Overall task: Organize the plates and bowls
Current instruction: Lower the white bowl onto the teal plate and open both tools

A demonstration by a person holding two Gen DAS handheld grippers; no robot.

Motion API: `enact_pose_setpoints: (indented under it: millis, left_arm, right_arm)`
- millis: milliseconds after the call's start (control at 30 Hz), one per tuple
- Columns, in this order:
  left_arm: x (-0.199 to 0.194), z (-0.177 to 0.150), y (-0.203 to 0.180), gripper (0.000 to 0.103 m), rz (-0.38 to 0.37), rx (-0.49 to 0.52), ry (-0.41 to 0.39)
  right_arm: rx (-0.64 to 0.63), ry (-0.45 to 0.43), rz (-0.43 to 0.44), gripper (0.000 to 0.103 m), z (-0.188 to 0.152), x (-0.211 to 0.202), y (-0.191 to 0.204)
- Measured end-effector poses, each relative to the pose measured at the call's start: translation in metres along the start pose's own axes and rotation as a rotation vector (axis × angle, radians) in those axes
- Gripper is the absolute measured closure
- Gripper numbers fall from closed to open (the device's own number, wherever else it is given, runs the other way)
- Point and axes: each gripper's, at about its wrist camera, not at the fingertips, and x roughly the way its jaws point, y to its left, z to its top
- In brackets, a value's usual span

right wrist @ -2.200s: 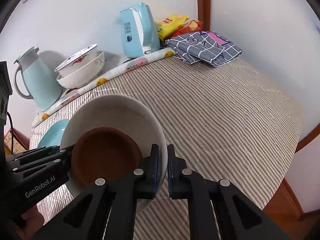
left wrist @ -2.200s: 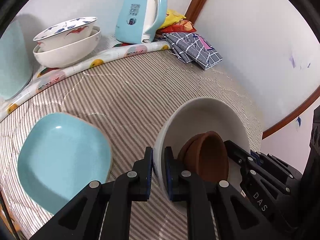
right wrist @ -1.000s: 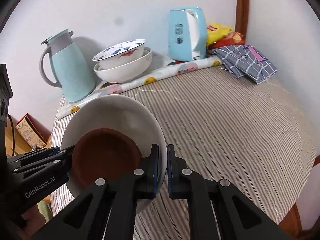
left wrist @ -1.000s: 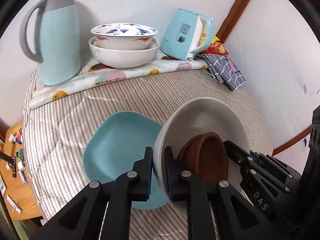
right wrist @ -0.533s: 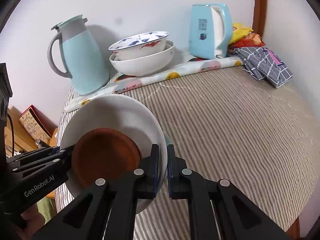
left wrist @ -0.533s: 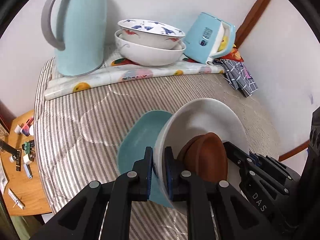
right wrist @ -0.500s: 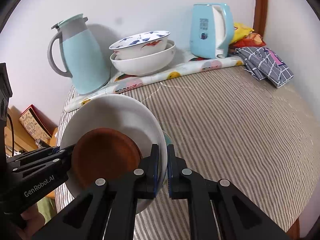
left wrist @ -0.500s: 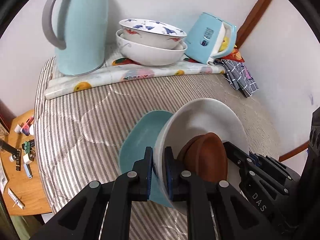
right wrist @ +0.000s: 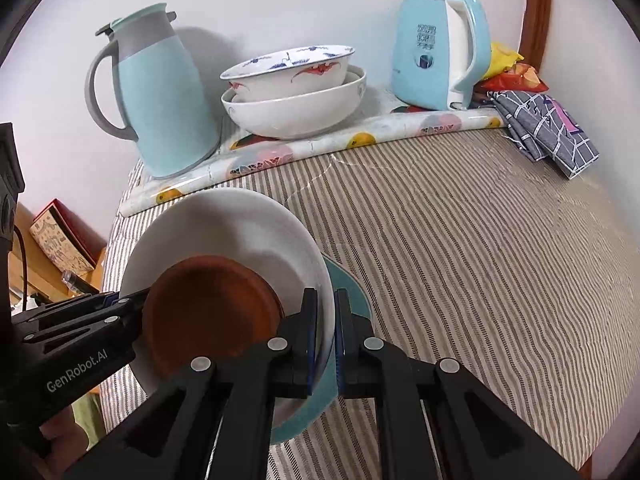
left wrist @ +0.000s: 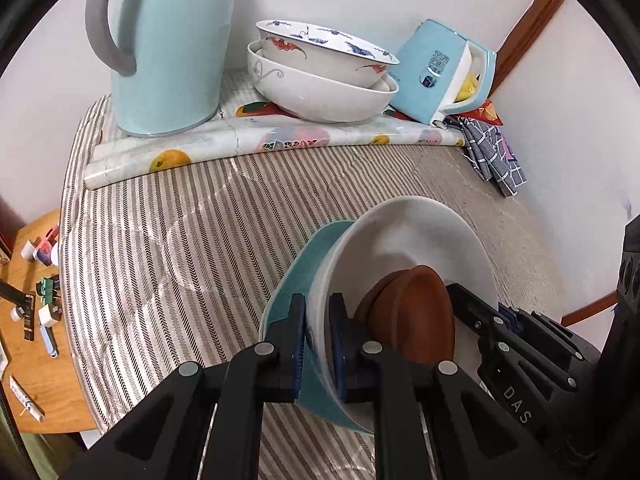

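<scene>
1. White bowl (left wrist: pixel 420 240) is clamped at opposite sides of its rim: left gripper (left wrist: pixel 318 336) pinches the left side, right gripper (right wrist: pixel 326 332) the right side.
2. Inside the white bowl: a brown bowl (right wrist: pixel 208 312), leaning on the inner wall.
3. The white bowl is directly over the teal plate (left wrist: pixel 308 256) lying on the striped tablecloth (right wrist: pixel 460 240); contact cannot be told.
4. At the back, on a fruit-print mat (right wrist: pixel 360 140): a patterned bowl (right wrist: pixel 288 68) nested in a larger white one (right wrist: pixel 296 110), between a teal thermos jug (right wrist: pixel 160 92) and a teal kettle (right wrist: pixel 436 48).
</scene>
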Motion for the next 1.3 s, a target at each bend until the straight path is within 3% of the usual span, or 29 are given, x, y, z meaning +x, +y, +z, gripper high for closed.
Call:
enact_pose_setpoints:
  millis: [400, 833, 1133, 1300]
  left_arm:
    - [0.015, 0.004, 0.0, 0.091, -0.002, 0.005, 0.022]
    - [0.021, 0.007, -0.002, 0.083, -0.03, 0.001, 0.051]
    - [0.017, 0.004, 0.001, 0.08, -0.024, -0.006, 0.067]
    - [0.002, 0.0, -0.004, 0.08, 0.008, 0.025, 0.028]
  right_arm:
    - [-0.003, 0.028, -0.007, 0.095, 0.001, 0.014, -0.003]
    - [-0.016, 0.074, -0.008, 0.092, 0.004, 0.025, -0.006]
    - [-0.014, 0.053, 0.004, 0.092, 0.003, 0.013, -0.009]
    - [-0.008, 0.038, -0.01, 0.083, 0.001, 0.004, -0.012]
